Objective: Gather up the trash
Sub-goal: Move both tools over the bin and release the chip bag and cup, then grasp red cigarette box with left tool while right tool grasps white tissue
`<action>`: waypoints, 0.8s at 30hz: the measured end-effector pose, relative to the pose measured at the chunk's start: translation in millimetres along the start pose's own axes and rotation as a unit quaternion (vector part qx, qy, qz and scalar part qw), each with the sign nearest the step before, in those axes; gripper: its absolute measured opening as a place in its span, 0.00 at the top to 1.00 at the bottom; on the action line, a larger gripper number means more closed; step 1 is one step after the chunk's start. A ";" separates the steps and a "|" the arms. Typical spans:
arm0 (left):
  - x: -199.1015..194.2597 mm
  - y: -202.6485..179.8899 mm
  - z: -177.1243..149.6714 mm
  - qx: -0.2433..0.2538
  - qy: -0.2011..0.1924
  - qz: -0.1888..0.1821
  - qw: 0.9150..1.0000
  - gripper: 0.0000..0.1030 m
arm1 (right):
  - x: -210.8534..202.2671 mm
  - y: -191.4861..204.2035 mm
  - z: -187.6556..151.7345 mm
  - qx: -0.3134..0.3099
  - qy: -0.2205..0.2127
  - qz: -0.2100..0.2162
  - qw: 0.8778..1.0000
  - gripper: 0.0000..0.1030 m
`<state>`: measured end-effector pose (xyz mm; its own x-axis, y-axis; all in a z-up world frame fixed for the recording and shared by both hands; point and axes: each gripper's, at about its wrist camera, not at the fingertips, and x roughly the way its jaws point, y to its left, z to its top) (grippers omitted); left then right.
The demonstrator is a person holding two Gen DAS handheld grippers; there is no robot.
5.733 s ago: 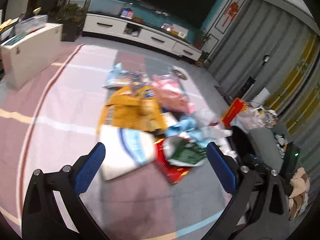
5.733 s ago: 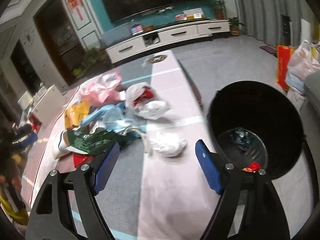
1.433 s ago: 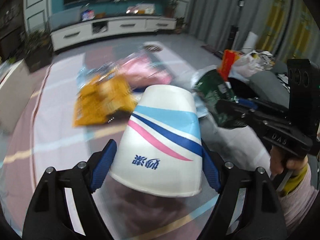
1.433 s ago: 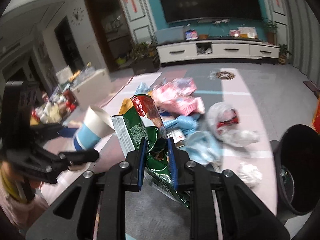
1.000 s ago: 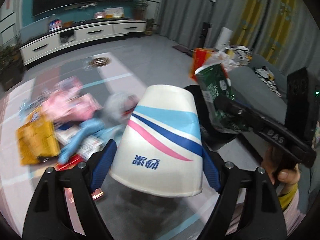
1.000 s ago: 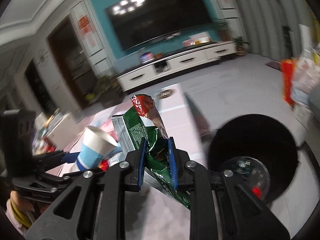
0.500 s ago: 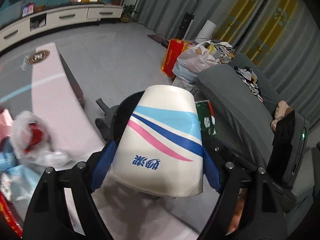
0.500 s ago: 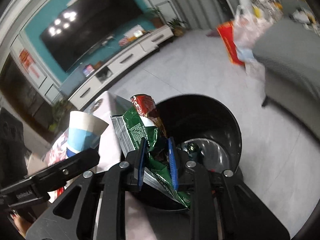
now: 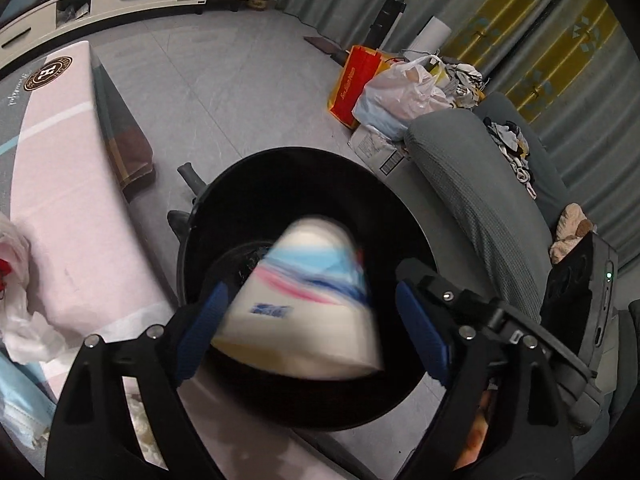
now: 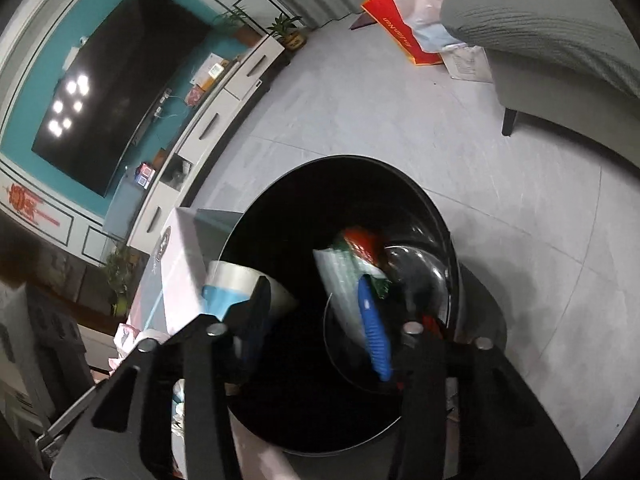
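In the left wrist view the left gripper [image 9: 312,332] fills the bottom of the frame, its blue-padded jaws having just been opening; they stand wide, and the white paper cup with blue and pink stripes [image 9: 304,304], motion-blurred in the middle of the frame, sits between them, clear of the right pad and at or just off the left one. Behind the cup, at centre, gapes the round black trash bin [image 9: 400,208].

In the right wrist view the right gripper [image 10: 316,320] rises from the bottom edge, and its jaws have just been opening too, now roughly half apart. The green and red foil snack bag [image 10: 348,260] is blurred just above the blue right pad at centre, over the bin's dark mouth; whether the pad touches it cannot be told. The same cup shows at centre left, at the bin's rim.

Outward, a pink mat [image 9: 68,216] runs down the left side of the left view, a grey sofa [image 9: 480,184] curves along the right, and a red paper bag [image 9: 352,80] stands in the upper middle on the grey tiled floor [image 9: 224,92].
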<state>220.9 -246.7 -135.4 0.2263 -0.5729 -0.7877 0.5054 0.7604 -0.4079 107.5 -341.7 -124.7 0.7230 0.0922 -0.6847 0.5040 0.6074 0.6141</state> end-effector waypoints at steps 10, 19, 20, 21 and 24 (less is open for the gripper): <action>-28.9 -4.5 -12.2 0.027 -0.031 0.004 0.999 0.11 | -7.6 3.8 6.2 -0.004 -0.010 0.004 1.000 0.50; -104.8 -1.2 -42.0 0.059 -0.095 0.030 0.993 0.05 | -16.9 44.7 -5.8 -0.067 -0.019 0.040 0.997 0.45; -113.8 2.2 -46.1 0.057 -0.104 0.029 0.993 0.04 | -17.0 50.0 -8.3 -0.074 -0.019 0.045 0.996 0.45; -124.2 7.8 -50.2 0.053 -0.111 0.031 0.992 0.03 | -16.4 55.1 -10.4 -0.081 -0.017 0.050 0.995 0.44; -150.4 27.1 -62.5 0.038 -0.124 0.062 0.990 0.03 | -11.9 76.6 -21.5 -0.117 -0.004 0.065 0.991 0.43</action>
<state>148.6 -120.8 -56.8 0.4830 -0.5419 -0.6877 0.5205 0.8093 -0.2722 127.3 -279.3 -77.9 0.7782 0.1766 -0.6026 0.2835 0.7575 0.5881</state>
